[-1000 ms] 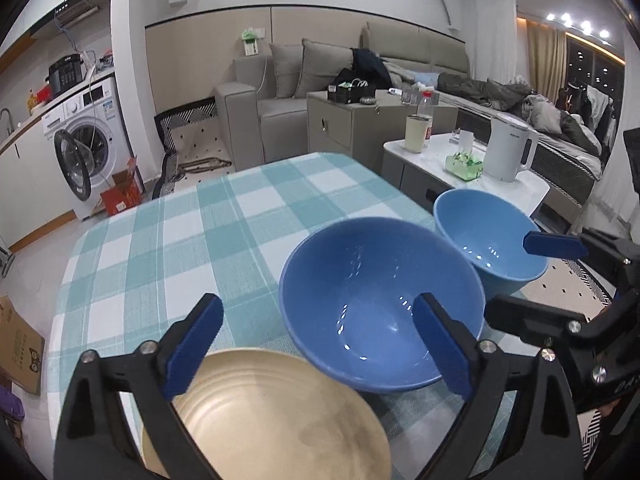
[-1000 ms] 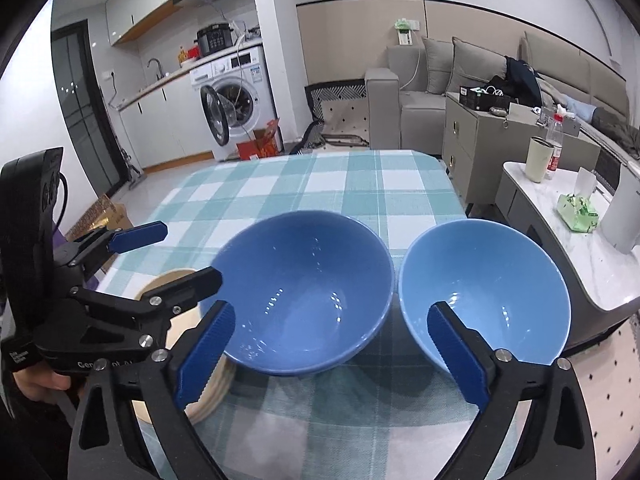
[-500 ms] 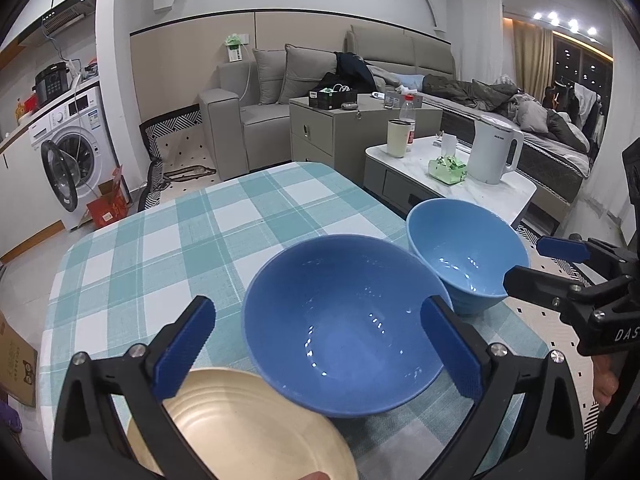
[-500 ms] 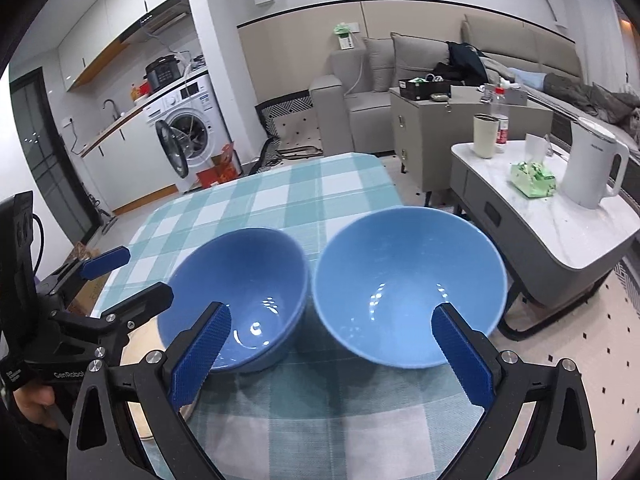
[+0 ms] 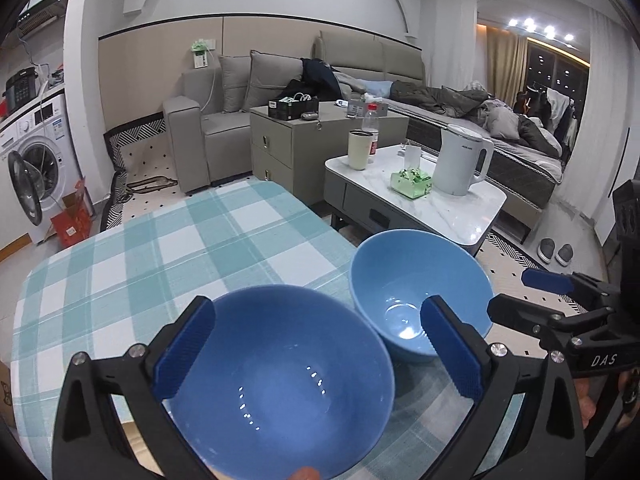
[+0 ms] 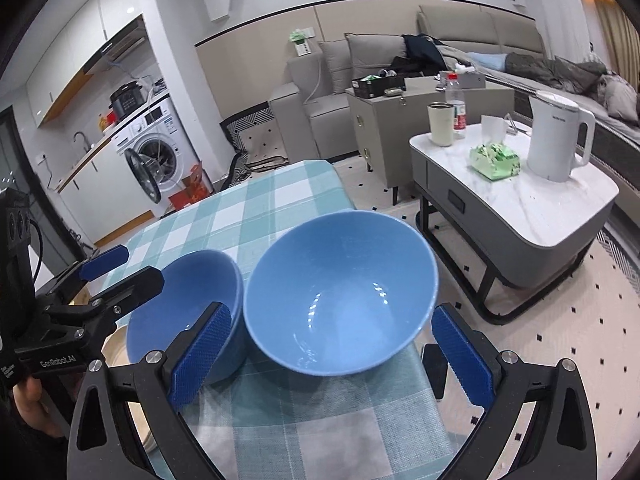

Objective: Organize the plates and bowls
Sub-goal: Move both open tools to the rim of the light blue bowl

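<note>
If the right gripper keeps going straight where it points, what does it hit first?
Most likely the lighter blue bowl, which sits squarely between the open right gripper fingers; depth is hard to judge.

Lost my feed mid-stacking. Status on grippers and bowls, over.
Left gripper open over dark bowl. Right gripper open at light bowl. Bowls side by side on table, unstacked. Nothing in the way.
</note>
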Motion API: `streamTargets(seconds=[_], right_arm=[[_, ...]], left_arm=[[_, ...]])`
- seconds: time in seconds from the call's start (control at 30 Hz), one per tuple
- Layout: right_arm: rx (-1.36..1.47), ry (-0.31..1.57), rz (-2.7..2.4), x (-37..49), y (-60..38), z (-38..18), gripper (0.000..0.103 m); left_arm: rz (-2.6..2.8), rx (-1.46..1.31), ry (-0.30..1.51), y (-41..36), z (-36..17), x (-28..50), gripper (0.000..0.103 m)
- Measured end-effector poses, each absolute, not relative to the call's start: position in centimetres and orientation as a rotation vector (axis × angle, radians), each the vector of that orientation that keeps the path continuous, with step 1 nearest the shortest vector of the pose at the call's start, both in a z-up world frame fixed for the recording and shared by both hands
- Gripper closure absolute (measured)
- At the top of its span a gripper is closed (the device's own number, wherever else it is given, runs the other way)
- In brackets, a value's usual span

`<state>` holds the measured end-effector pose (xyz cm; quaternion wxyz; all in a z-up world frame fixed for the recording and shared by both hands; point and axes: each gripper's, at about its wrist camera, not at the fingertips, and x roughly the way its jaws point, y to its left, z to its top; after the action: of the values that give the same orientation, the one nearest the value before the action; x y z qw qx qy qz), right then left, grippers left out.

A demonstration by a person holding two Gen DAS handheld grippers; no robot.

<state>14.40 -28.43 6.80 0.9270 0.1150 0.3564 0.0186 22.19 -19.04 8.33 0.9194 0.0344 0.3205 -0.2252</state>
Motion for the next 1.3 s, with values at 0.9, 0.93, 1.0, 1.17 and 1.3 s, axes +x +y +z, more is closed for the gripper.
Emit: streamTargets(seconds=[0.9, 0.93, 1.0, 1.17, 1.3], right_arm=[[0.295, 0.802, -0.003, 16.4, -30.6, 3.6, 0.001], [0.298, 0.806, -0.003, 16.4, -30.7, 3.5, 0.001], [0.313, 0.811, 0.001, 16.6, -30.9, 3.3, 0.001], [0.346, 0.823, -0.001, 16.8, -31.4, 2.7, 0.001], [0.366, 0.836, -0.005, 17.1, -31.8, 2.1, 0.001]], left_arm=[[-0.481, 0.227, 0.761, -24.3, 6.5, 27.0, 0.0], [-0.483, 0.233, 0.762, -24.5, 6.4, 27.1, 0.0], [-0.489, 0.238, 0.769, -24.8, 6.2, 27.4, 0.0], [-0.49, 0.272, 0.787, -25.7, 5.5, 28.1, 0.0], [-0.496, 0.293, 0.796, -26.5, 5.0, 28.4, 0.0]])
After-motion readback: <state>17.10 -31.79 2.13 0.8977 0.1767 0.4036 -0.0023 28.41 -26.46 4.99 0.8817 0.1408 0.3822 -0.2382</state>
